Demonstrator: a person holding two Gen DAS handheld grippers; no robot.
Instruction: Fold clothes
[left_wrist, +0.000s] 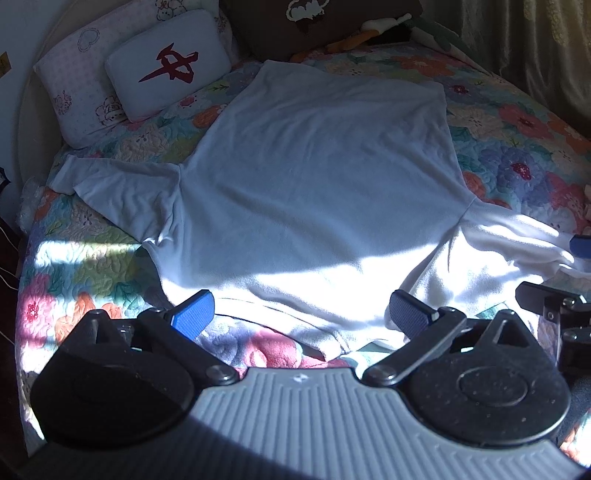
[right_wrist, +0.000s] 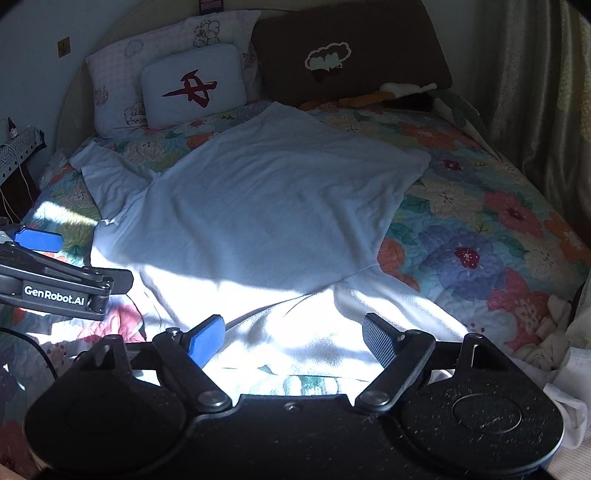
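A white T-shirt (left_wrist: 317, 166) lies spread flat on the floral quilt (left_wrist: 517, 122), hem toward the pillows and neck edge toward me. Its one sleeve (left_wrist: 122, 188) stretches left and the other (left_wrist: 498, 251) right, in bright sunlight. My left gripper (left_wrist: 300, 301) hovers open over the shirt's near edge, with only flat cloth below its blue pads. In the right wrist view the same shirt (right_wrist: 266, 192) fills the middle. There my right gripper (right_wrist: 293, 321) stands open above the sunlit near part, holding nothing. The left gripper's fingers (right_wrist: 37, 238) show at that view's left edge.
Two pale pillows (right_wrist: 192, 85) and a brown cushion (right_wrist: 351, 55) stand at the headboard, with a plush toy (right_wrist: 402, 90) beside them. A curtain (right_wrist: 535, 92) hangs on the right. A bedside table (right_wrist: 18, 147) with cables is on the left. More white cloth (right_wrist: 554, 332) is heaped at the right.
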